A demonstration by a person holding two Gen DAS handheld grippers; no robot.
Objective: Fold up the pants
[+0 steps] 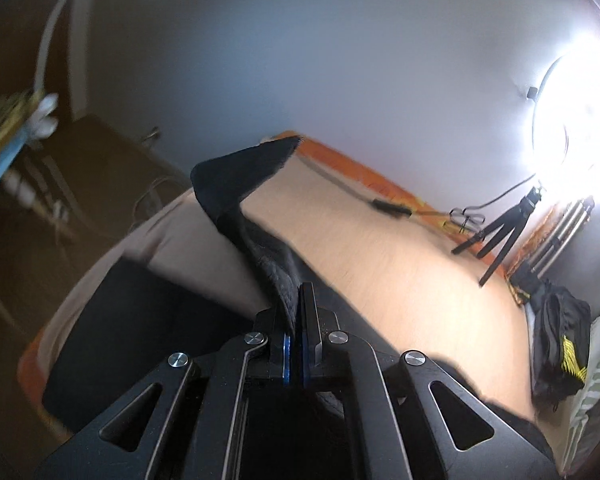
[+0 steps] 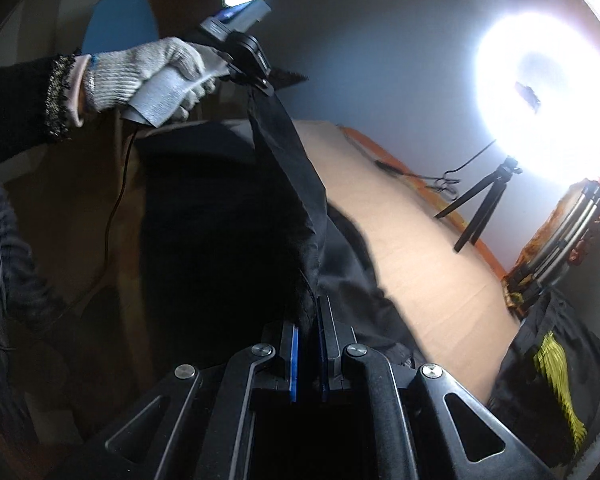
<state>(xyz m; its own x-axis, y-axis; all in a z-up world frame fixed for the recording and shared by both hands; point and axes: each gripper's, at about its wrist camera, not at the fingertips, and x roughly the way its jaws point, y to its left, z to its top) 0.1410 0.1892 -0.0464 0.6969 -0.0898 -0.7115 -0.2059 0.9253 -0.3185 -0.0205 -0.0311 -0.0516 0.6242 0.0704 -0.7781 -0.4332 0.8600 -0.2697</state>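
The black pants (image 1: 256, 208) hang lifted over a tan table (image 1: 380, 248). My left gripper (image 1: 298, 304) is shut on an edge of the pants, which stretch away toward a far corner. In the right wrist view my right gripper (image 2: 314, 320) is shut on another edge of the pants (image 2: 288, 168). The fabric runs taut from it up to the left gripper (image 2: 260, 84), held by a gloved hand (image 2: 148, 76) at upper left. A darker part of the pants droops below over the table's near edge.
A small black tripod (image 1: 496, 232) and a bright ring light (image 1: 580, 128) stand at the table's far right. A black bag with yellow marks (image 1: 560, 344) lies at the right edge. A cable and a dark stick (image 1: 392, 208) lie along the orange far edge.
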